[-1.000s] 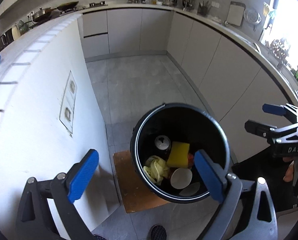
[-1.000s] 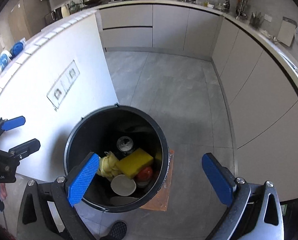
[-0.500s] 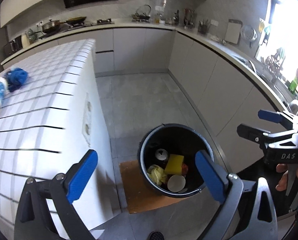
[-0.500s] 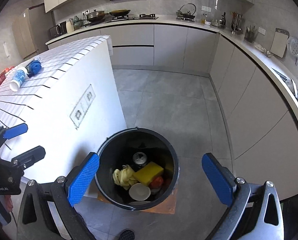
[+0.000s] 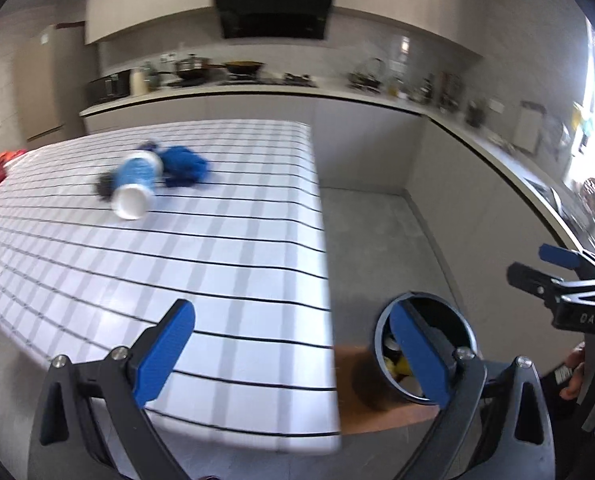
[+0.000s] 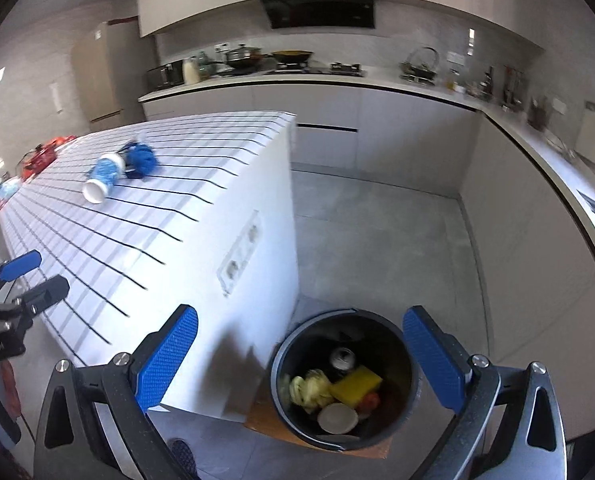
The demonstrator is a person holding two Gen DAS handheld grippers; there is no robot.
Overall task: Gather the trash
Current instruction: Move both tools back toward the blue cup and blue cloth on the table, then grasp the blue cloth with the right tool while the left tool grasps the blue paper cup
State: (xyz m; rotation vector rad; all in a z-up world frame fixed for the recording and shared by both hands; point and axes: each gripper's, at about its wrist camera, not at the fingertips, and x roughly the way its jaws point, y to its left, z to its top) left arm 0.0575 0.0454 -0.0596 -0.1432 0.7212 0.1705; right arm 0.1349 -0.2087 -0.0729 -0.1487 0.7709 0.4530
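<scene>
A black trash bin [image 6: 343, 380] stands on the floor beside the white tiled island [image 6: 145, 216]; it holds a yellow sponge [image 6: 355, 385], a can, a white cup and yellowish waste. It also shows in the left wrist view [image 5: 463, 320]. On the island lie a blue-and-white paper cup [image 5: 134, 189] on its side and a crumpled blue cloth [image 5: 183, 165], also seen in the right wrist view, cup [image 6: 103, 176] and cloth [image 6: 141, 159]. My left gripper [image 5: 293, 356] is open and empty over the island's near corner. My right gripper [image 6: 301, 360] is open and empty above the bin.
A brown mat [image 5: 377, 416] lies under the bin. Red items [image 6: 43, 156] sit at the island's far left. Grey cabinets and a counter with pots and a kettle [image 6: 417, 66] run along the back and right walls. Sockets [image 6: 239, 254] are on the island's side.
Both grippers have risen and tilted up from looking down into the bin; the left has swung left over the island top. The cup and cloth have come into fuller view.
</scene>
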